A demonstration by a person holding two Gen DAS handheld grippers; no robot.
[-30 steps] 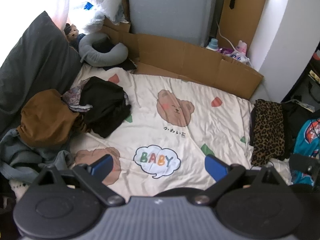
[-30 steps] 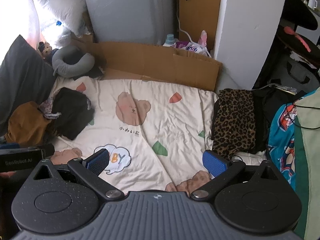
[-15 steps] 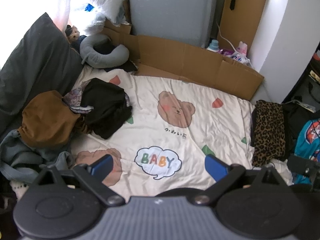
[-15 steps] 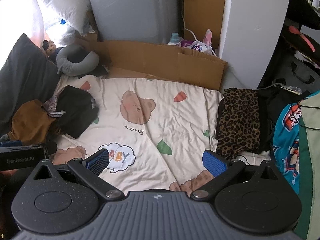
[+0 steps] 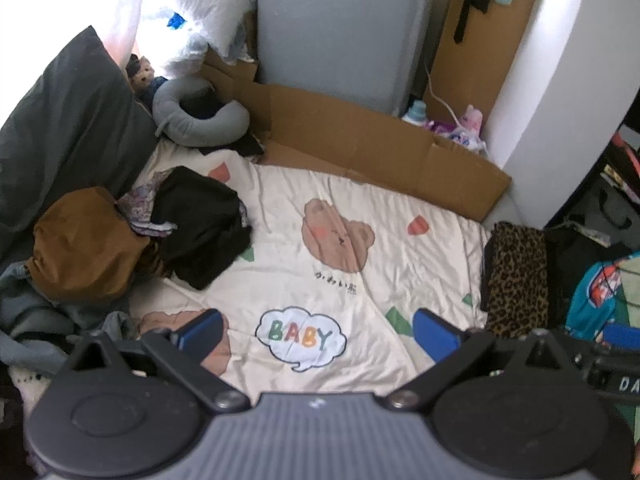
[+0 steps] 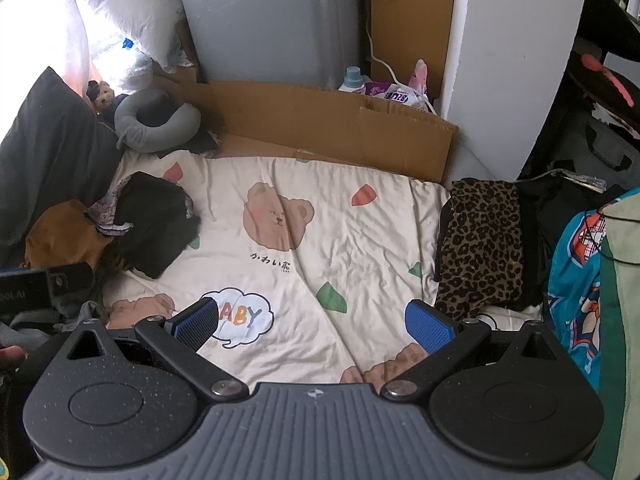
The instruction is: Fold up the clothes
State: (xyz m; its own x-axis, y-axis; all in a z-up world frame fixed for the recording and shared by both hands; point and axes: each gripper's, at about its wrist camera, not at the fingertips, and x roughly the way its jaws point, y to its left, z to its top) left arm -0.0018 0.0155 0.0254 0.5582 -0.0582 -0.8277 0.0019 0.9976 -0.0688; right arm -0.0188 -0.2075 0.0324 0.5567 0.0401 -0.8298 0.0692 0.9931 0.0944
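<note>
Brown and black crumpled clothes (image 5: 132, 236) lie heaped at the cream bear-print blanket's (image 5: 360, 280) left edge, ahead-left of the left gripper (image 5: 316, 330) (jaws spread, empty). The right gripper (image 6: 312, 320) hangs equally wide apart; a folded leopard-print garment (image 6: 480, 240) rests ahead-right, at the blanket's right edge.

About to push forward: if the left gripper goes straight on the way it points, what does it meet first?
Most likely the bear-print blanket, near its BABY cloud. The open left gripper holds nothing, and no garment lies in that line, though depth is unclear.
</note>
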